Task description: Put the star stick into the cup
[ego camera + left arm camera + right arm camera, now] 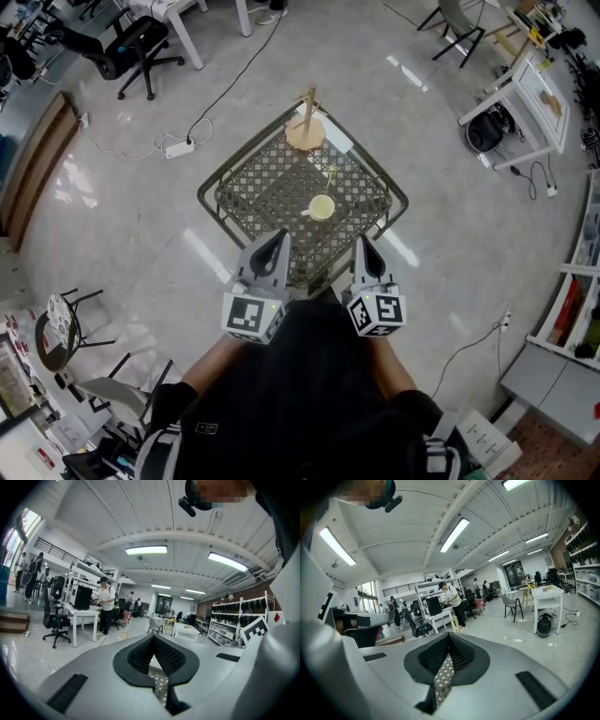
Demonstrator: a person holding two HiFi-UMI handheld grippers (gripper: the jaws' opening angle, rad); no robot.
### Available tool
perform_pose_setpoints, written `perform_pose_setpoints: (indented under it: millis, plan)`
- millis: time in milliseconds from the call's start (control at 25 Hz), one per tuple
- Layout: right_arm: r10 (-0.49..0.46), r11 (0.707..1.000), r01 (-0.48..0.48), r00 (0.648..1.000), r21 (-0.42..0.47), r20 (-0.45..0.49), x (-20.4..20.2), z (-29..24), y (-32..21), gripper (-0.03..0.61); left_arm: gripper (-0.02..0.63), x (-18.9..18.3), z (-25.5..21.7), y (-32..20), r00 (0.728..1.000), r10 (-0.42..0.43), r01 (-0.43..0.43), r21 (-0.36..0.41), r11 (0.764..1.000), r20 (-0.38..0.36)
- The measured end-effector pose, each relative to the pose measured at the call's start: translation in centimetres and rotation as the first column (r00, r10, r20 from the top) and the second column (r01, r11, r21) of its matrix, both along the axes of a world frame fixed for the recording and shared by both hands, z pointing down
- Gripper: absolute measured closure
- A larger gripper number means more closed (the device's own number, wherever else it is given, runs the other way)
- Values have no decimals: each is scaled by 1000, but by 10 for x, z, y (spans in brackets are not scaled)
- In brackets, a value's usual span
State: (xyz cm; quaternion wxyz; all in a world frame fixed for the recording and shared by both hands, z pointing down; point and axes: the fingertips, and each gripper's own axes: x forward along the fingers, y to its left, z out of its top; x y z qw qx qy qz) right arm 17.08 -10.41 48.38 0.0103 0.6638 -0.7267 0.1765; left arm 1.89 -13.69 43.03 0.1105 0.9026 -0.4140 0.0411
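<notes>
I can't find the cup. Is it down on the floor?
No, the cup stands on top of the mesh table.

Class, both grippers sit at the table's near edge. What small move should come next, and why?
Probably open the right gripper and carry it toward the thin stick at the cup. It and the left gripper are shut, empty and at the near edge of the mesh table. Whether the stick already stands in the cup is unclear.
</notes>
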Motion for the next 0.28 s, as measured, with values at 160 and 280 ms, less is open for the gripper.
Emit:
perform_pose_setpoints:
  millis: [160, 280]
  plan:
    - [-2, 1000, 2, 1000, -1, -2, -2, 0, 1, 568, 598, -1, 1, 2, 1000, 1, -1, -3, 1000, -2]
    - [-5, 1000, 5, 1000, 0, -2, -3, 1, 1, 568, 598, -1, 0, 3, 1000, -5, 5, -4, 1000, -7]
